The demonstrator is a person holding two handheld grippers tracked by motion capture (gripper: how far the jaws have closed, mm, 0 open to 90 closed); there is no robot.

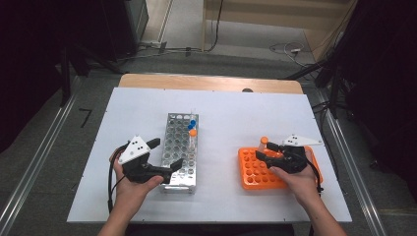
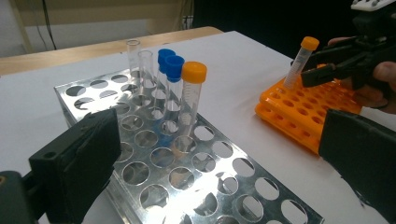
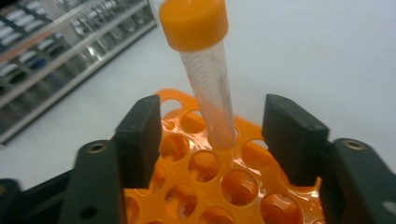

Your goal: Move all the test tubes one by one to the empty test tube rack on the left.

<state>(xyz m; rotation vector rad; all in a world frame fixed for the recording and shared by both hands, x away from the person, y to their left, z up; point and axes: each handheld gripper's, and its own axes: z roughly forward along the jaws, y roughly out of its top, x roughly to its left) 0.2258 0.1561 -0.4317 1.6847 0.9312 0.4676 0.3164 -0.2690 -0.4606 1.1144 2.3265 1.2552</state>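
Orange plastic makes up the small rack (image 1: pixel 255 172) at the right of the white table (image 1: pixel 221 196), and one orange-capped tube (image 3: pixel 205 70) stands in a hole near its far corner, leaning a little. The right gripper (image 1: pixel 268 151) sits over that rack with a jaw on each side of the tube; in the right gripper view there is a clear gap between each pad and the tube wall, so the gripper is released and nothing is pinched. The tube's foot is hidden inside the hole, and the near part of the orange rack is cut off by the jaws and the bottom edge of that view. From above, the right hand (image 1: pixel 295 179) covers the rack's right side.

The left gripper (image 1: pixel 167 156) hovers at the near left corner of the metal rack (image 1: pixel 179 142), jaws spread wide and holding nothing. That rack carries a row of tubes near its far end: two clear uncapped ones (image 2: pixel 139 65), two with blue caps (image 2: pixel 170 63), and one with an orange cap (image 2: pixel 193 93). In the left gripper view the black pads (image 2: pixel 88 158) block the rack's near corners. In the high view the clear tubes are hard to make out. The metal rack shows only as a blurred strip in the right gripper view.
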